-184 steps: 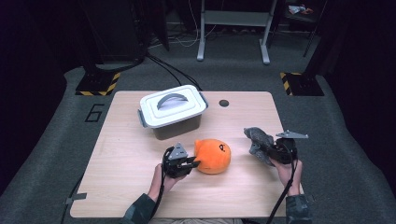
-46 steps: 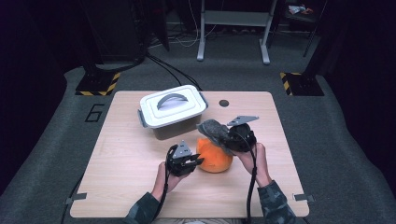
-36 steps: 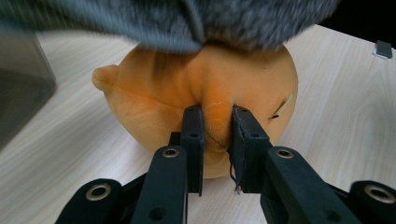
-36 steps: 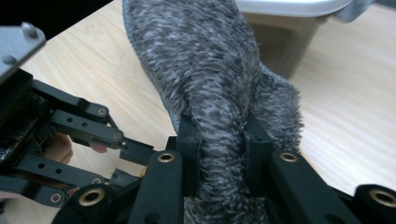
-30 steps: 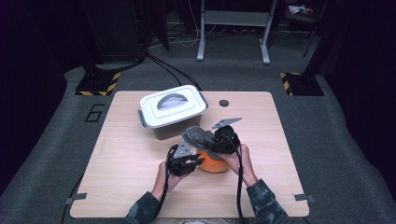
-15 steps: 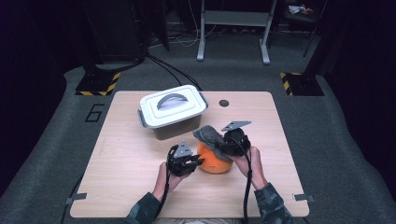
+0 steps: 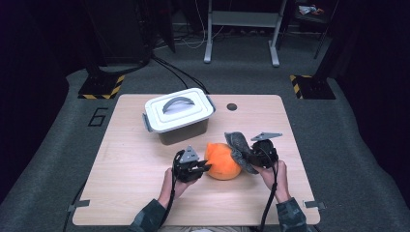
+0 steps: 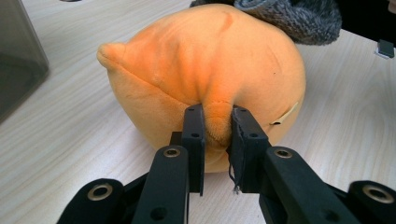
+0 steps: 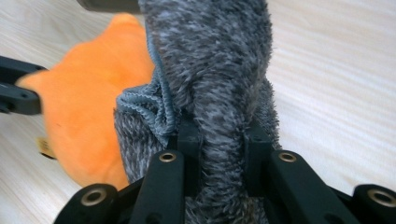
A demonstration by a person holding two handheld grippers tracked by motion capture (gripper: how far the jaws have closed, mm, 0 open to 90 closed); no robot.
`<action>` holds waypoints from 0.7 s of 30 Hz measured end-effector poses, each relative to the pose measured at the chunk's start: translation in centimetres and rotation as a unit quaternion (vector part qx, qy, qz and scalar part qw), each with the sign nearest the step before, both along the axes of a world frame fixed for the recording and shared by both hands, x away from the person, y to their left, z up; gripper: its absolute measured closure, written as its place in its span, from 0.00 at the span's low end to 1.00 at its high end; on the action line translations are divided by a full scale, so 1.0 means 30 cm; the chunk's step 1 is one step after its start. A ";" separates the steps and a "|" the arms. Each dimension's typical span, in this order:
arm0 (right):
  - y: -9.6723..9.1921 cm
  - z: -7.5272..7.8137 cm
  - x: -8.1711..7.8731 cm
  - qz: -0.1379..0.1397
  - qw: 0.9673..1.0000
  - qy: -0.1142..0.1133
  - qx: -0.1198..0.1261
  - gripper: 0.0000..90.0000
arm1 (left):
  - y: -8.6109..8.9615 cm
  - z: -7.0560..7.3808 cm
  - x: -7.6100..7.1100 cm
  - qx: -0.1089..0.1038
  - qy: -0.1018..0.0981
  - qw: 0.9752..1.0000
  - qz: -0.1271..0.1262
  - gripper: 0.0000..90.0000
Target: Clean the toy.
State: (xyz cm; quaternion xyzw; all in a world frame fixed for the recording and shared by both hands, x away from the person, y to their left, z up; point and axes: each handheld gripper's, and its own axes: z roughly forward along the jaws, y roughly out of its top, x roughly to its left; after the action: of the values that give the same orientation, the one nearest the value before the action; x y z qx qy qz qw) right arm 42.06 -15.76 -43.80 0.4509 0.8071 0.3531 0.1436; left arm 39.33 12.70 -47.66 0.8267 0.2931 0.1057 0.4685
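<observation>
An orange plush toy (image 7: 223,161) lies near the front middle of the wooden table (image 7: 121,193). My left gripper (image 7: 202,168) is shut on a fold of the toy's left side; in the left gripper view its pads (image 8: 194,135) pinch the orange plush toy (image 8: 205,70). My right gripper (image 7: 251,155) is shut on a grey fuzzy cloth (image 7: 240,149), held against the toy's right side. In the right gripper view the grey cloth (image 9: 215,74) hangs bunched between the jaws, with the orange toy (image 9: 88,102) behind it to the left.
A white lidded box (image 7: 178,115) with a grey handle stands behind the toy at the table's back left. A small dark round hole (image 7: 232,107) marks the back of the table. Dark floor and cables surround the table.
My right gripper has carried the grey cloth from over the toy's top to the right and down, so it now rests beside the toy's right side. The left gripper has kept still.
</observation>
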 end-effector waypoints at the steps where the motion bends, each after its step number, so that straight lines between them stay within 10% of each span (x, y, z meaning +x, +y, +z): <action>1: -0.007 -0.009 -0.002 -0.009 1.000 0.004 0.001 0.83 | 0.000 0.000 -0.001 0.000 0.000 1.000 0.000 0.86; 16: -0.071 -0.211 0.011 -0.038 0.997 0.060 -0.007 0.83 | 0.011 -0.010 0.007 -0.004 0.003 1.000 0.003 0.86; 21: -0.091 -0.158 -0.006 -0.062 0.997 0.033 -0.011 0.83 | 0.009 -0.010 0.008 -0.003 -0.002 1.000 0.006 0.86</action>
State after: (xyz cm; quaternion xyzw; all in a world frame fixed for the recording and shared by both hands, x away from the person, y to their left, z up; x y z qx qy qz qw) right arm 41.88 -18.48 -48.54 0.5102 0.7854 0.3197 0.1436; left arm 39.57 12.95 -47.96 0.8235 0.2973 0.1088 0.4708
